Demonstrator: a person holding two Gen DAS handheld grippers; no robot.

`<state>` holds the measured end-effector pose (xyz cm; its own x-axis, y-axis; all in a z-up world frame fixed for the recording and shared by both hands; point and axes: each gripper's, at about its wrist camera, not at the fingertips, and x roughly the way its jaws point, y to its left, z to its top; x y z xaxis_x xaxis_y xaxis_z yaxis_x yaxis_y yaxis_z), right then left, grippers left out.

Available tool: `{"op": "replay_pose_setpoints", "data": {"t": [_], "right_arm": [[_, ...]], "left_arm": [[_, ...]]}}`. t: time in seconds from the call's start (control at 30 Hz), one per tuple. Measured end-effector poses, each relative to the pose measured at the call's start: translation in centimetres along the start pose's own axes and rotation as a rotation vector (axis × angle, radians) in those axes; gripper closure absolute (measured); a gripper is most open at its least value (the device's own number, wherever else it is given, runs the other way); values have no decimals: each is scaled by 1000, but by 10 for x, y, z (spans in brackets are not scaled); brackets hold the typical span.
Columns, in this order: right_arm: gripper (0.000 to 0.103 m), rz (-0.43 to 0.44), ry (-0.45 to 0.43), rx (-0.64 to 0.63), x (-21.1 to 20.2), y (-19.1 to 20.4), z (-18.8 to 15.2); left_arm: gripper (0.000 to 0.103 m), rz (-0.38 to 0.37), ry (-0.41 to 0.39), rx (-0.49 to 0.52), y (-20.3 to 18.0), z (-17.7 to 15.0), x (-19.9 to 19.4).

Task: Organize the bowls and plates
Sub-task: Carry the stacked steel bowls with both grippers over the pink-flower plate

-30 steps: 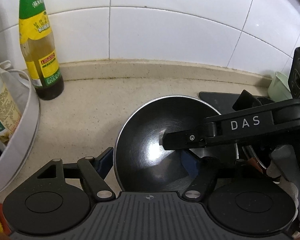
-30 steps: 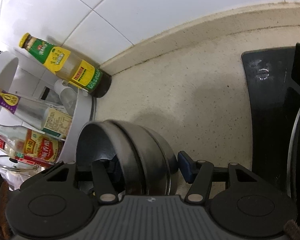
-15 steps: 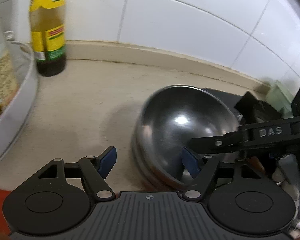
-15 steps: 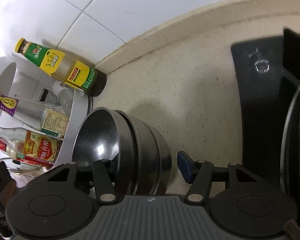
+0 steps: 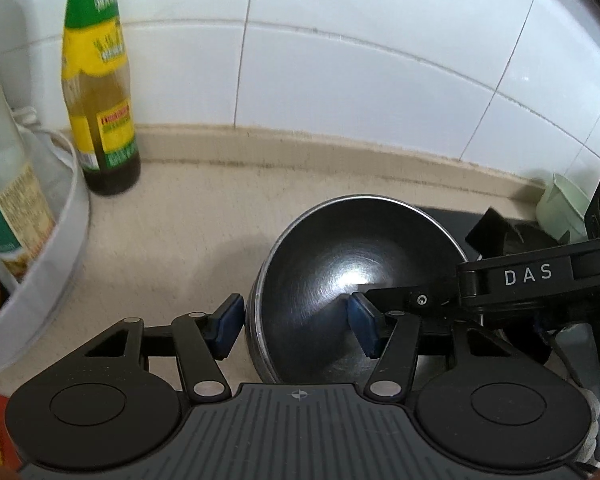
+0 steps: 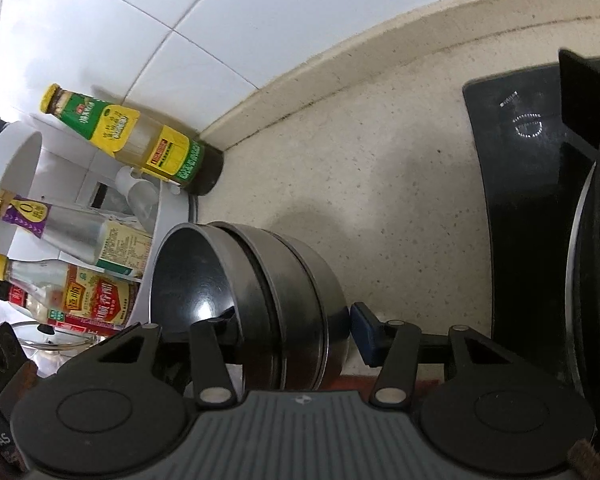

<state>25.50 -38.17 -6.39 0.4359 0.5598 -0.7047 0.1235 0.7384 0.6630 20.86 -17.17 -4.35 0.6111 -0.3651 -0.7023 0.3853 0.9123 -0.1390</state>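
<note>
A stack of nested steel bowls (image 5: pixel 340 264) stands tilted on its edge on the beige counter, its opening turned toward my left gripper. My left gripper (image 5: pixel 296 324) straddles the near rim, one blue pad outside and one inside. Its jaws are closing, and a sliver of gap shows at the outer pad (image 5: pixel 228 326). A finger of my right gripper (image 5: pixel 396 294) reaches into the bowl from the right. In the right wrist view the stack (image 6: pixel 284 280) sits between the closing jaws of my right gripper (image 6: pixel 296 324). Its blue pad (image 6: pixel 364 336) touches the base, and the other finger is hidden inside.
A green-and-yellow oil bottle (image 5: pixel 100 120) stands against the tiled wall. A white round rack (image 5: pixel 60 248) with several bottles is on the left. A black stove top (image 6: pixel 520 200) with a pan (image 6: pixel 596 280) lies to the right. A pale green cup (image 5: pixel 560 208) sits behind it.
My left gripper's pads have drawn in close around the bowls' rim. My right gripper's blue pad has closed the gap to the stack's base. The stack stays tilted.
</note>
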Motion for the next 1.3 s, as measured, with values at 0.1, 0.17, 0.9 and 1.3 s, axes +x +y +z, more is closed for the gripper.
{"op": "replay_pose_setpoints", "data": {"t": [0.1,0.17,0.9,1.3], "right_arm": [[57,21,-12,-2,-6,7,2],[57,28,-23,-17,-12,13,3],[57,4,-55,-71,-87,56,-73],[57,-25,-63,-2,-104,63,-140]], "left_arm": [[39,7,-28,5,-3,4,-12],[39,10,-46,4,-4,6,-22],[39,-45,-92,53,-28,-52,-112],[39,-64,-59,73,-29,-97,-147]]}}
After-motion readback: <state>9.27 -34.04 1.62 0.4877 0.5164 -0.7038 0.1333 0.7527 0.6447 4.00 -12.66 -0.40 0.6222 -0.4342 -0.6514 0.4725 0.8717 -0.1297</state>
